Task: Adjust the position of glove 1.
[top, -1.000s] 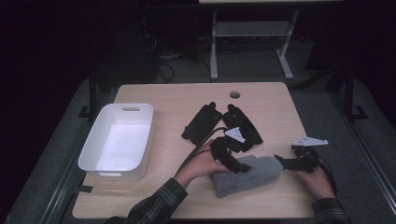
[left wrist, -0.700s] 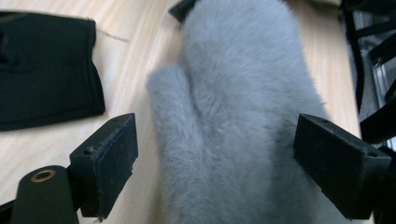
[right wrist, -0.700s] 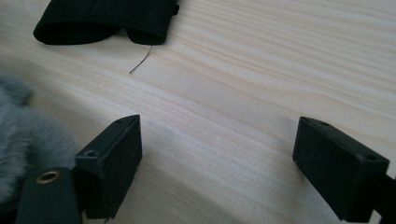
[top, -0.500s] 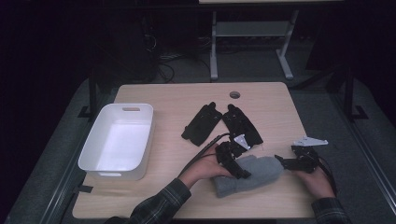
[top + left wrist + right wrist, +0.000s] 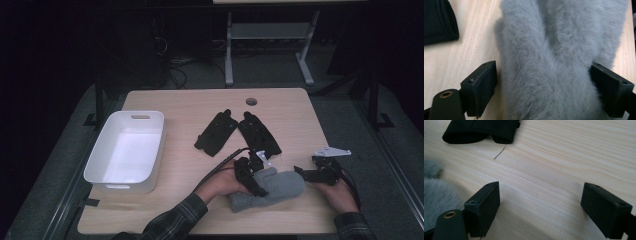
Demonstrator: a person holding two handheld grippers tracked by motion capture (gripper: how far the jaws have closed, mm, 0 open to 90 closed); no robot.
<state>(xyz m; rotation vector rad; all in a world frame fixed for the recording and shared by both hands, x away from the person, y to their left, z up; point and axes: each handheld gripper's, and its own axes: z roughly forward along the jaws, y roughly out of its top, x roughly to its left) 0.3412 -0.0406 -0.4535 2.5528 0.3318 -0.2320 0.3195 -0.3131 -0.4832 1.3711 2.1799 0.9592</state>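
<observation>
Left hand-held gripper sits over the fuzzy grey wool mitten, which lies flat on the pale wooden bench near its front edge. In the left gripper view the mitten fills the space between the two black jaws. The jaws stand wide, one on each side of the fleece, with the right one brushing the pile and the left one just clear of it. Released, not clamping.

Right hand-held gripper rests just beyond the mitten's rounded tip, jaws pointing toward it. In the right gripper view its jaws are spread apart over bare wood and grasp nothing. The mitten's fuzzy edge shows just beside the left jaw.

Beyond the left hand-held gripper, farther up the bench, lies a pair of flat black fabric gloves, side by side and touching at the fingers. One glove's cuff end shows ahead of the right hand-held gripper.

Well off to the left hand-held gripper's left stands a white rectangular plastic tub.
</observation>
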